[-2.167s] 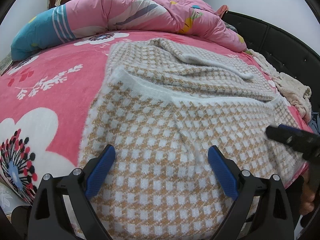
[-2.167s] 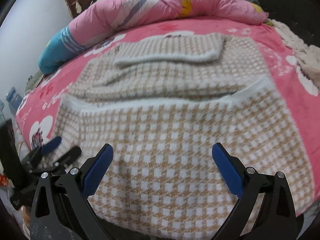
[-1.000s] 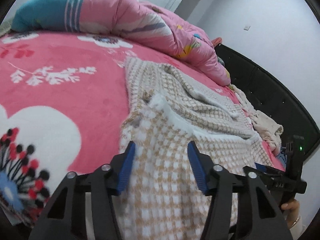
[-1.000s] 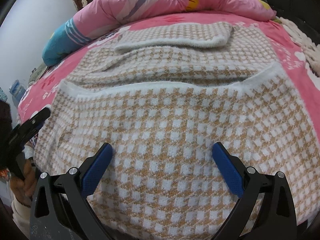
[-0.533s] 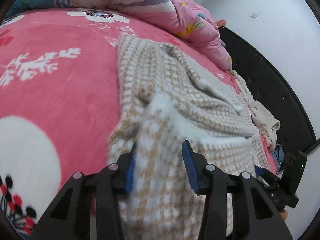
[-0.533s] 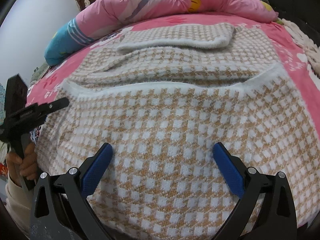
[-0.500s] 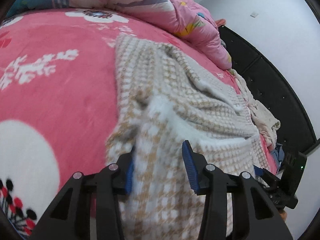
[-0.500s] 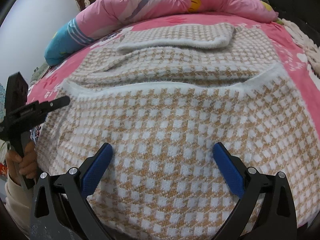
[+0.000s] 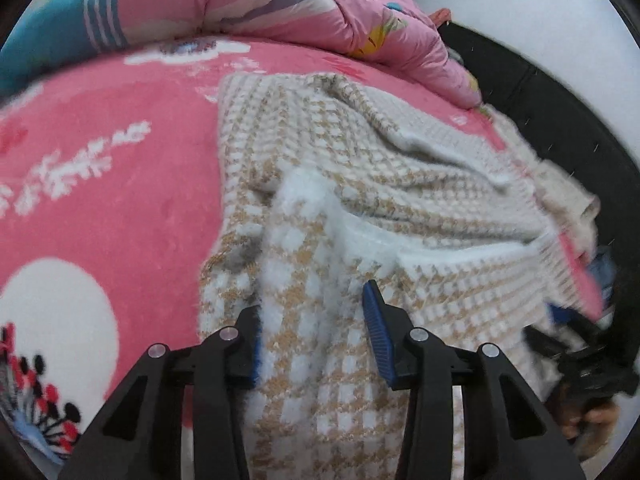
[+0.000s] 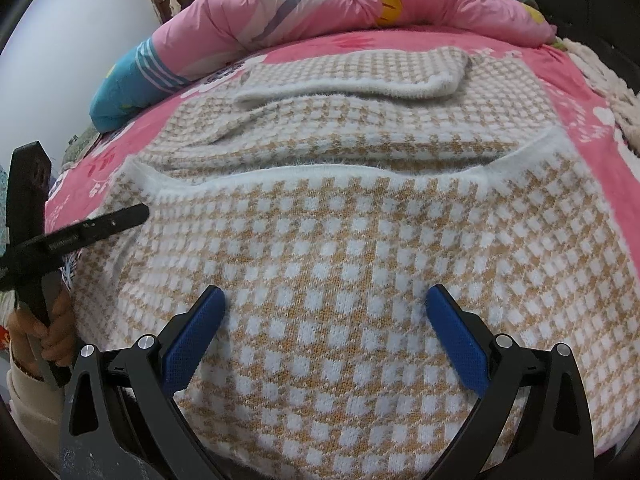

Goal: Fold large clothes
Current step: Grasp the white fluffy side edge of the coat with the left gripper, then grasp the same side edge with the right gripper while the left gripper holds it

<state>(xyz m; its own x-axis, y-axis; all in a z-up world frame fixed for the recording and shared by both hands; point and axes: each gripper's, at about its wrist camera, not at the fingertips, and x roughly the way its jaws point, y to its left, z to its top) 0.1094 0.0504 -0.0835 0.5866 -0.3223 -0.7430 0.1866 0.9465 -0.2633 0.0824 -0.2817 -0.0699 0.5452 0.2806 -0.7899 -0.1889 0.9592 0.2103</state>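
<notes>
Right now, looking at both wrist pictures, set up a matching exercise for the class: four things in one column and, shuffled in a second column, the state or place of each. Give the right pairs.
Things
1. left tool
2. right tool
3. sweater
4. quilt

States or places
A. bunched at the far edge of the bed
B. open above flat knit
C. checked tan and white, spread on the pink blanket
D. closed on a raised fold of knit

Pairs: 1-D, 2-B, 3-C, 4-A
</notes>
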